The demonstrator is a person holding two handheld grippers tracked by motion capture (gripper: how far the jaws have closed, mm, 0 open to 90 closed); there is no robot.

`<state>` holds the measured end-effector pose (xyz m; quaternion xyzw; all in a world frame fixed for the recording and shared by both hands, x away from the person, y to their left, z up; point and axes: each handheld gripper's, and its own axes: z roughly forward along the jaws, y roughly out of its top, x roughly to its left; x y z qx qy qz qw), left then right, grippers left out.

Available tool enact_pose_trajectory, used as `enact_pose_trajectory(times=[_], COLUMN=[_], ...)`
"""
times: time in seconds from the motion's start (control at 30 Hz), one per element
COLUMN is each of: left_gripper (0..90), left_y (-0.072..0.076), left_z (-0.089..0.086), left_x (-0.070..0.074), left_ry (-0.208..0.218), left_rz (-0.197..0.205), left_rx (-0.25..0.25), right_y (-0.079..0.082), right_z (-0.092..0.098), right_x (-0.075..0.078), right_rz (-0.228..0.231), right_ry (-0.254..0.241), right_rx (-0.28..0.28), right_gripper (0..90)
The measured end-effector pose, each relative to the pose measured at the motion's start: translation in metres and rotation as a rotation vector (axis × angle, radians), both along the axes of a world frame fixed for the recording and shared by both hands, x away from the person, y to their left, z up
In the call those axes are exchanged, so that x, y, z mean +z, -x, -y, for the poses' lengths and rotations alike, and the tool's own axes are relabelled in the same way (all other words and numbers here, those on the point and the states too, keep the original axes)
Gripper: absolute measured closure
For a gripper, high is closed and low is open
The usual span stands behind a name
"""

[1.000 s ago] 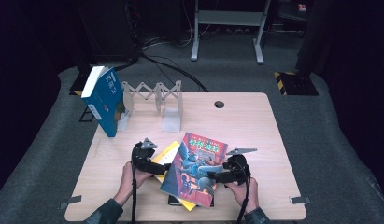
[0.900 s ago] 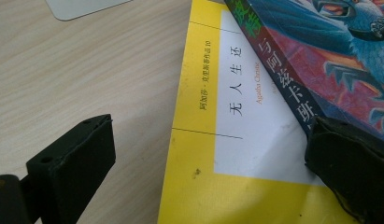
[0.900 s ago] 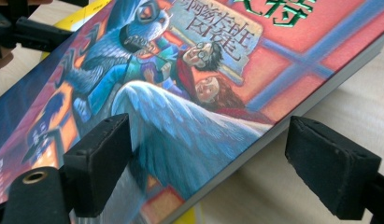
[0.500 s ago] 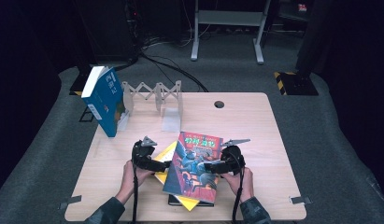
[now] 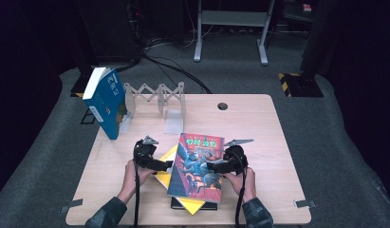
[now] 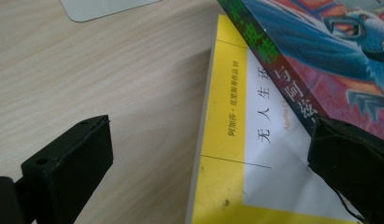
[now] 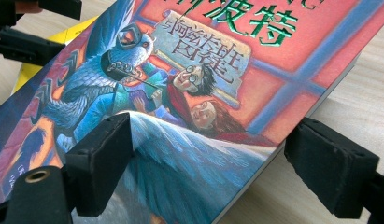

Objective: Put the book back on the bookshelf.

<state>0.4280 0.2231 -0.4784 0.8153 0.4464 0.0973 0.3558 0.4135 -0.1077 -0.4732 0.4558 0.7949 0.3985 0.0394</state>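
A red illustrated book [image 5: 198, 161] [image 7: 227, 70] lies on top of a yellow book [image 5: 165, 175] [image 6: 227, 116] and a black book [image 5: 207, 206] near the table's front. My right gripper [image 5: 209, 166] [image 7: 213, 126] straddles the red book's right edge. One jaw rests on the cover, while the other stands off the edge over bare wood. My left gripper [image 5: 168, 165] [image 6: 208, 135] is open at the stack's left side. The yellow book's corner lies between its jaws, and one jaw touches the red book [image 6: 320, 56].
A blue book [image 5: 107, 102] stands leaning at the back left against a white folding rack [image 5: 157, 95]. A white flat plate [image 5: 173, 122] lies in front of the rack. The wooden table [image 5: 259, 142] has a cable hole [image 5: 222, 106]. Beyond the edges lies dark carpet.
The right hand has shifted a little to the left, and the red book has turned with it to lie straighter on the stack. The left gripper has stayed put.
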Motion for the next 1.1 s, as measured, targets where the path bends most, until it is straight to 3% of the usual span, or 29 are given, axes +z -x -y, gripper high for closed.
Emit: enact_pose_trajectory(times=[0.17, 0.37, 0.53, 0.67, 0.93, 1.1], left_gripper=[0.0, 0.0, 0.0, 0.0, 0.0, 0.0], left_y=[-0.009, -0.023, -0.038, -0.048, -0.065, -0.070], left_z=[-0.006, 0.004, 0.018, 0.030, 0.046, 0.055], left_x=[0.010, 0.018, 0.016, 0.011, 0.007, 0.005], left_ry=[0.026, 0.065, 0.109, 0.127, 0.125, 0.102], left_rz=[0.005, 0.007, -0.055, -0.078, -0.118, -0.118], left_rx=[0.028, 0.007, -0.014, -0.022, -0.048, -0.069], right_y=[0.001, 0.002, 0.002, 0.001, 0.001, 0.000], right_z=[0.000, 0.000, -0.001, -0.001, 0.000, -0.002], right_x=[-0.001, 0.000, 0.000, 0.000, 0.000, 0.000], right_rz=[0.001, 0.004, 0.012, 0.013, 0.014, 0.013], right_ry=[-0.008, -0.004, 0.004, 0.005, 0.001, -0.001], right_rx=[-0.005, -0.007, -0.006, 0.000, 0.002, 0.000], right_gripper=[14.9, 14.8, 14.8, 14.8, 14.7, 14.8])
